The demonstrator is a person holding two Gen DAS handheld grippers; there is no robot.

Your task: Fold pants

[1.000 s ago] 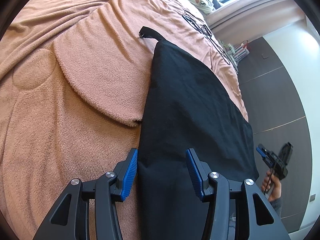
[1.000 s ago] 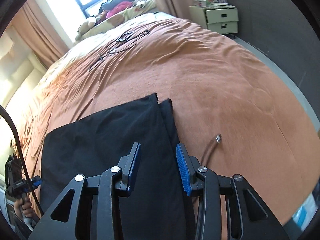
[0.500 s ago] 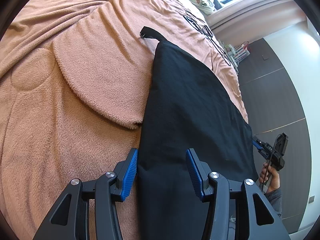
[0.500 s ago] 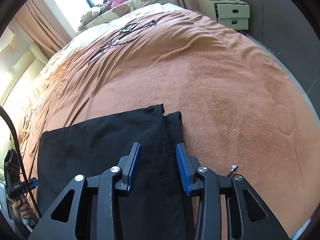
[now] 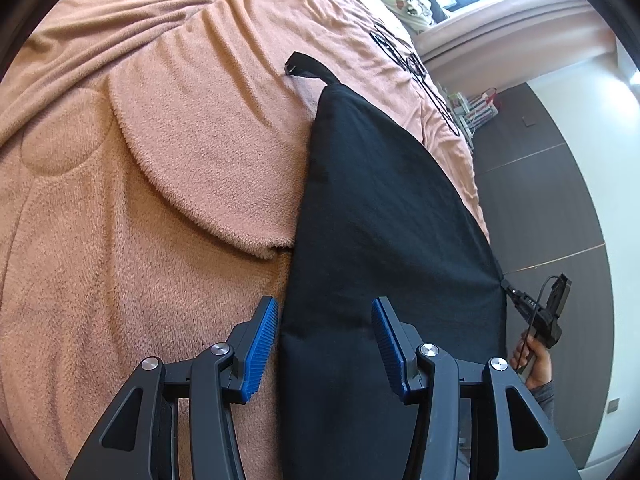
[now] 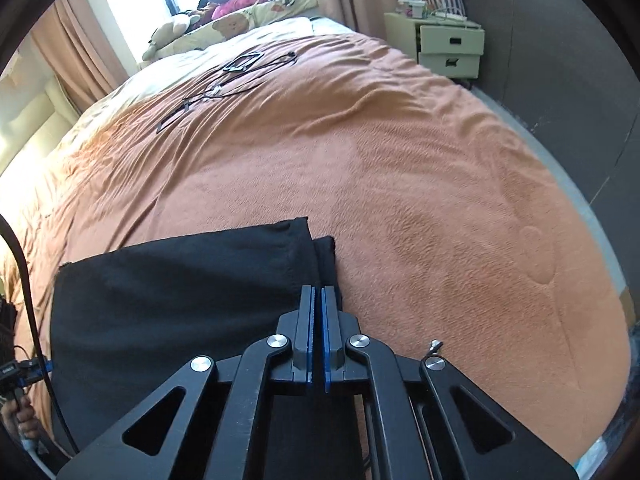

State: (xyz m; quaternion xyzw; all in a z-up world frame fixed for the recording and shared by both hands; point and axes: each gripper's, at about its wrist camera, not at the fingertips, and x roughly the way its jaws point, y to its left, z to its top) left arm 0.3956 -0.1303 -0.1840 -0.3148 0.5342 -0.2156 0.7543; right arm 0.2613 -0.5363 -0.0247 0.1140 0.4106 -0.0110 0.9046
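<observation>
1. The black pants (image 5: 384,216) lie flat, already folded lengthwise into a long panel, on a bed covered by an orange-brown fleece blanket (image 5: 140,240).
2. In the left wrist view, the left hand-held gripper (image 5: 324,340) hovers over the near end of the pants with its jaws about half open. Its blue pads (image 5: 260,344) straddle the left edge of the fabric without pressing on it; it has hold of nothing.
3. A narrow black strip of the pants (image 5: 308,69) sticks out at the far end of the panel onto the blanket.
4. In the right wrist view, the right hand-held gripper (image 6: 318,300) has just closed its jaws, and the blue pads stand almost together. They sit right at the edge of the pants (image 6: 180,288) where two layers (image 6: 325,252) step apart, and the left wrist view shows its tip meeting the corner of the fabric. Whether cloth is actually pinched between the pads cannot be told.
5. The right hand (image 5: 534,364) shows at the right edge of the left wrist view, gripping the handle of its tool beside the bed.
6. Farther up the bed lie black cables (image 6: 236,80), and pillows with soft toys (image 6: 224,24) sit under the window. A pale drawer unit (image 6: 448,46) stands beside the bed.
</observation>
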